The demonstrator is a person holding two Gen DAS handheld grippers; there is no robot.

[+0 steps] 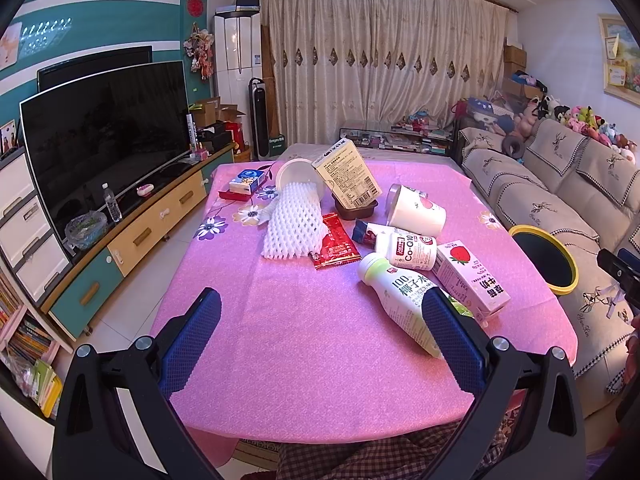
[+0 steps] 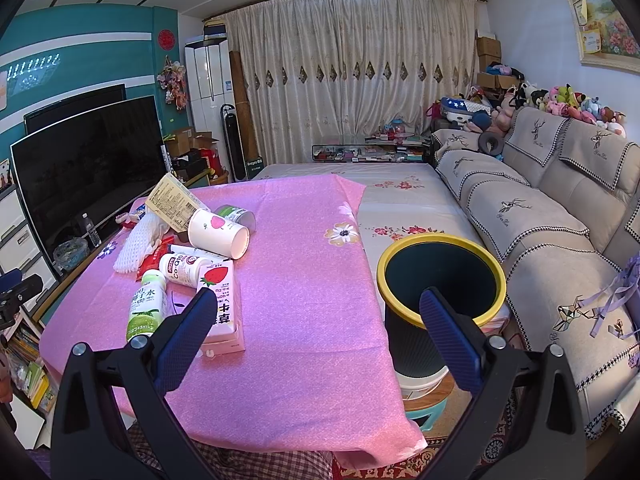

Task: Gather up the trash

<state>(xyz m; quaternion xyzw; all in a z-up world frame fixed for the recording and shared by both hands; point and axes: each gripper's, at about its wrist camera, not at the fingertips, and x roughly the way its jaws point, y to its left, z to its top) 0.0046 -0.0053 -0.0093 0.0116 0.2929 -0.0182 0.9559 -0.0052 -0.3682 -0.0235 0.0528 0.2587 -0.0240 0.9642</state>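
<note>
Both grippers, left (image 1: 320, 336) and right (image 2: 316, 334), hang spread and empty. Nothing collected yet. Next: grab the bottle (image 1: 404, 300), drop it in the bin (image 2: 440, 280).

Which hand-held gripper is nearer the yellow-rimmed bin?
Right. The right hand-held gripper hangs open beside the bin, one finger overlapping its rim. The left hand-held gripper is open over the table, bin off to its right.

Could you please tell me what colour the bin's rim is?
Yellow, around a dark bin; the right wrist view shows it best.
</note>
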